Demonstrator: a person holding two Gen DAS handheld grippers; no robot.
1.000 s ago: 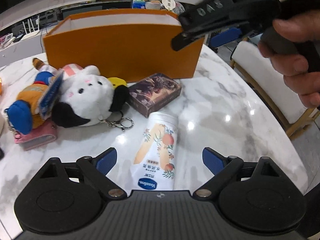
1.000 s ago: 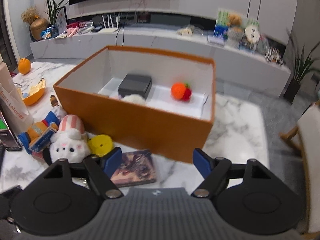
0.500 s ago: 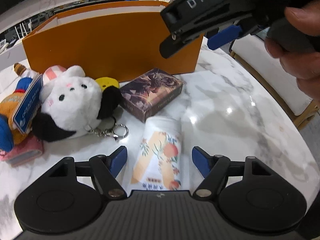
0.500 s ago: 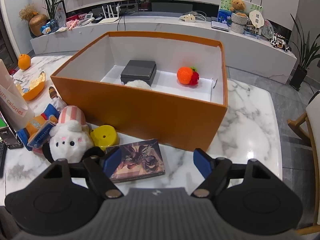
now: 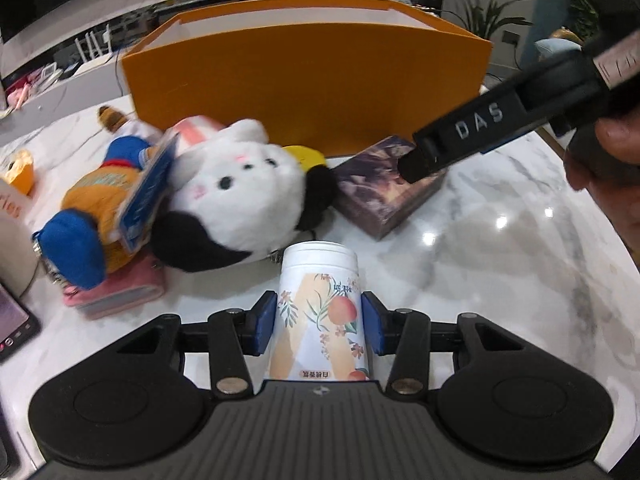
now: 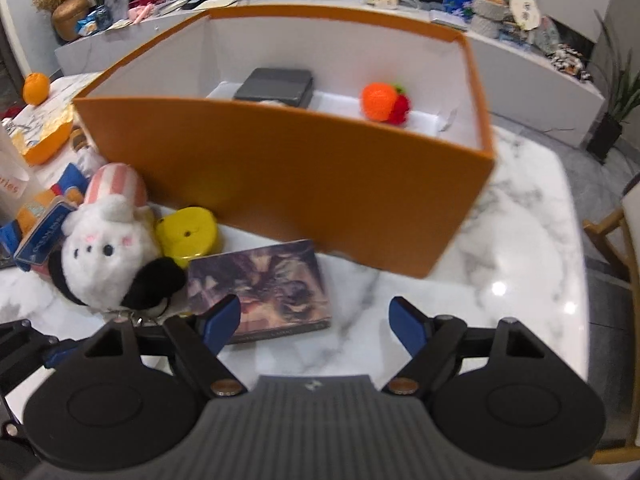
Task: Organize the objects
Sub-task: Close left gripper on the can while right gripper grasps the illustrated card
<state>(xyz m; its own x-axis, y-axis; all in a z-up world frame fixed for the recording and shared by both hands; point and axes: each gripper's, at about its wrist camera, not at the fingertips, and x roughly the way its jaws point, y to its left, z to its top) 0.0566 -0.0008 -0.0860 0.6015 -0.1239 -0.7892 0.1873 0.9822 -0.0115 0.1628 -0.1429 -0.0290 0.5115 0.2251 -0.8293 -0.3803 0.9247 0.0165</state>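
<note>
A white tube (image 5: 320, 304) printed with peaches lies on the marble table (image 5: 500, 280), and my left gripper (image 5: 319, 322) is shut on it, blue pads pressing both sides. My right gripper (image 6: 316, 320) hangs open low over the table, its left finger above a corner of the dark picture card box (image 6: 260, 284); nothing is pressed between its pads. Behind stands the orange box (image 6: 280, 184), which holds a dark grey case (image 6: 276, 86) and an orange knitted fruit (image 6: 382, 102). In the left wrist view, one right finger (image 5: 460, 136) hovers over the card box (image 5: 384, 196).
A white plush (image 5: 240, 200), an orange and blue plush (image 5: 96, 208), a pink wallet (image 5: 116, 292) and a yellow disc (image 6: 186, 232) crowd the left. A phone (image 5: 12, 320) and white bag (image 6: 12, 176) lie at the far left. A chair (image 6: 616, 240) stands beyond the table's right edge.
My left gripper slid forward over the tube and its jaws closed on it. My right gripper sank toward the card box in front of the orange box.
</note>
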